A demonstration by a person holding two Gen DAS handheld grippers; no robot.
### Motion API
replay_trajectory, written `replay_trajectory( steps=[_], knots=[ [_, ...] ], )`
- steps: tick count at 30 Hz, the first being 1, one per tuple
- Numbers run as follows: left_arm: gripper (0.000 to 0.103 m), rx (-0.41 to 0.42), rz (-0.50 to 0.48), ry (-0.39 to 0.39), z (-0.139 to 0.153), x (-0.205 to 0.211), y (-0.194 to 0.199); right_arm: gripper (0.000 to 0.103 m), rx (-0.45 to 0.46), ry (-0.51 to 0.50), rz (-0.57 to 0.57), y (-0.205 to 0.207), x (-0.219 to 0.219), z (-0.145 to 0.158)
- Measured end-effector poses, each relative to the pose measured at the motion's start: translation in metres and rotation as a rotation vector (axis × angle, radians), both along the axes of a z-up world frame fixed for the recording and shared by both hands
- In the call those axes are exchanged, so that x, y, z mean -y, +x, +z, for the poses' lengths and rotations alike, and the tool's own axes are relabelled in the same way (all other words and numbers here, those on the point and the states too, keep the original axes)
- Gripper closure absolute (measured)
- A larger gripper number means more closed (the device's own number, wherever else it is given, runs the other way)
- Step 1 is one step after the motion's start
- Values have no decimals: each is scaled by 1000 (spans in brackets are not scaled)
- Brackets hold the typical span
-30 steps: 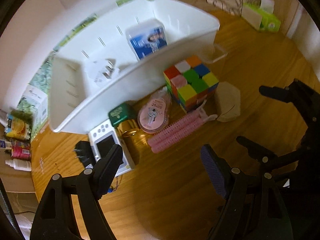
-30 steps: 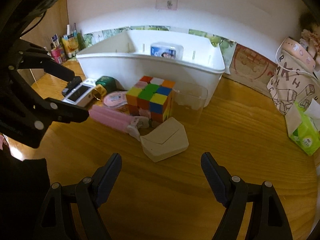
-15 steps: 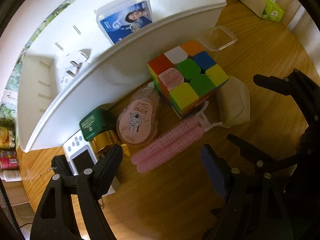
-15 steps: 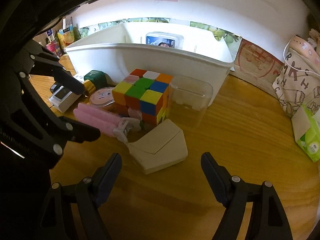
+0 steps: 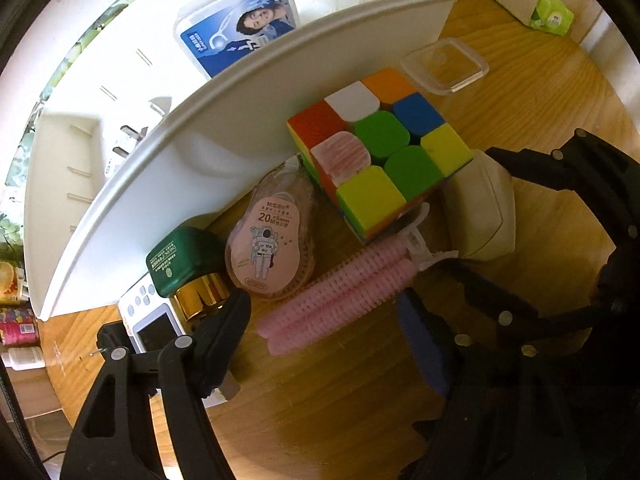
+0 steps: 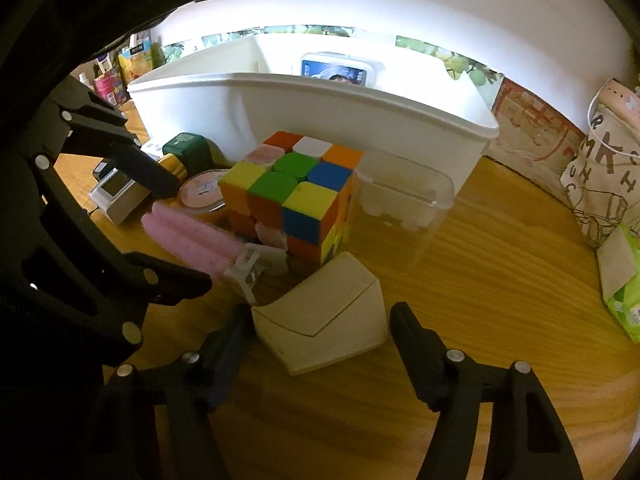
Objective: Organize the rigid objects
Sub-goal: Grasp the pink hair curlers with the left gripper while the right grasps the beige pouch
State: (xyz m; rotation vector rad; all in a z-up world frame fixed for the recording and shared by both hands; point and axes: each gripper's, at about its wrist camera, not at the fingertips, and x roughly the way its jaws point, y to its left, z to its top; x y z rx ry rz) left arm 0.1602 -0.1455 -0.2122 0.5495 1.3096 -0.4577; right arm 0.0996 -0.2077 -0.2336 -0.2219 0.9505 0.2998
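Two items binned: blue-labelled box (image 5: 240, 28) and white plug (image 5: 128, 140), both inside white bin (image 5: 224, 120), upper left of left wrist view.
Left to sort: most of the pile, on wooden table (image 5: 320, 420) in front of bin wall.
Pile, centre frame: colour cube (image 5: 380, 152), touching bin wall or just beside, cannot tell which; correction tape (image 5: 268, 240) below left of it; pink hair roller (image 5: 340, 292) lower centre; green-capped bottle (image 5: 180, 260) and white gadget (image 5: 148, 324) at left; cream box (image 6: 324, 312) low centre of right wrist view; clear container (image 6: 400, 196) right of cube.
Progress, judged: early, two in, about seven out.
Left gripper (image 5: 324, 320): jaws just closing a little, wide apart, straddling roller's lower end; no pad pressing on it, nothing grasped.
Right gripper (image 6: 320, 328): jaws just closing, flanking cream box; left pad at its edge, right pad apart by a visible gap; not clamped yet.
Step in hand, judged: picking roller and cream box for bin.
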Motion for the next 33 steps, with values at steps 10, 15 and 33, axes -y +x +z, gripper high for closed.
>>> replay_trajectory(
  steps=[10, 15, 33],
  knots=[
    [41, -5, -10, 30, -1, 15, -21, 38, 2, 0, -6, -7, -1, 0],
    [46, -10, -21, 35, 0, 21, -29, 38, 9, -1, -23, -13, 2, 4],
    [66, -92, 57, -10, 5, 18, -62, 38, 24, -10, -86, -53, 18, 19]
  ],
)
